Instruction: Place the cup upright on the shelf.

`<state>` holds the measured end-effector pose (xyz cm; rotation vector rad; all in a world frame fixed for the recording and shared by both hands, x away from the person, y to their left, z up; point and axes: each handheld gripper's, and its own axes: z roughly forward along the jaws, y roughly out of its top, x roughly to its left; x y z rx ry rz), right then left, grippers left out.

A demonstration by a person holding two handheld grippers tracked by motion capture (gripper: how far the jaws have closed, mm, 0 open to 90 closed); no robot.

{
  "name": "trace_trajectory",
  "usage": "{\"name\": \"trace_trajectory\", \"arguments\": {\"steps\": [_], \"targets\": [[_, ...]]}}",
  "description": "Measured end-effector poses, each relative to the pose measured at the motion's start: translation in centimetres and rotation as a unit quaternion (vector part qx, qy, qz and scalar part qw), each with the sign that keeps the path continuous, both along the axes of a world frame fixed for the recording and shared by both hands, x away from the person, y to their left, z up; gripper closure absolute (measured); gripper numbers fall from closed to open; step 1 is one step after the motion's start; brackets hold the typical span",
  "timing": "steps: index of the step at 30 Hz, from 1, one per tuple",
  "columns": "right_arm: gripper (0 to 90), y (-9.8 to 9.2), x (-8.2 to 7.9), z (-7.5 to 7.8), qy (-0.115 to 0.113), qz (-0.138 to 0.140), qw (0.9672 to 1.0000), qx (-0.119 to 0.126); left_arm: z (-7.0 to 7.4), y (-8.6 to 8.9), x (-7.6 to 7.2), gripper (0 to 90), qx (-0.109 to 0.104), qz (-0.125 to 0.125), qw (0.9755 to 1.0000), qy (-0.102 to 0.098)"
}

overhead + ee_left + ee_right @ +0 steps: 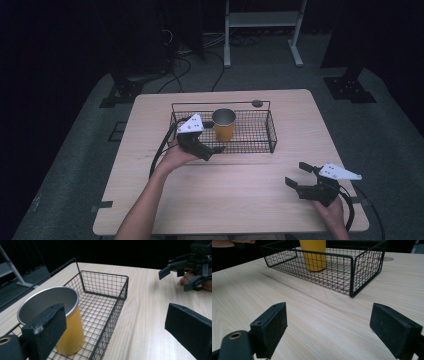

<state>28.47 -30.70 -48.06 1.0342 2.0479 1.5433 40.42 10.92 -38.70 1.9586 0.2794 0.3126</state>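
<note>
— Tongs first: our right tongs [299, 175] sit low by the near right edge of the desk [240, 200], spread wide and holding nothing.

— And our left tongs [212, 148]?

— Spread wide too, empty, just beside the near wall of the wire basket [270, 131]. One pad [45, 333] is right next to the cup [224, 124].

— So which hand is nearer?

— We think the left. The cup is just past it, on the basket's left side. The right is well apart.

— How does the cup look?

— It stands straight up, mouth open to the top. Yellow outside, shiny grey inside, and empty.
</note>
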Motion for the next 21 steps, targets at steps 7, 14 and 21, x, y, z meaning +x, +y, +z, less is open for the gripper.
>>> {"name": "trace_trajectory", "arguments": {"steps": [7,14,21], "targets": [[13.4,0.0,0.0,0.0,0.000,0.000,1.0000,0.000,-0.1,0.1,-0.7,2.9,-0.006,-0.002,1.0000,-0.004],[13.4,0.0,0.0,0.0,0.000,0.000,1.0000,0.000,-0.4,0.1,-1.5,2.9,-0.007,-0.005,1.0000,-0.005],[13.4,0.0,0.0,0.0,0.000,0.000,1.0000,-0.001,-0.8,0.3,-2.2,2.9,-0.011,-0.006,0.9999,-0.005]]}}
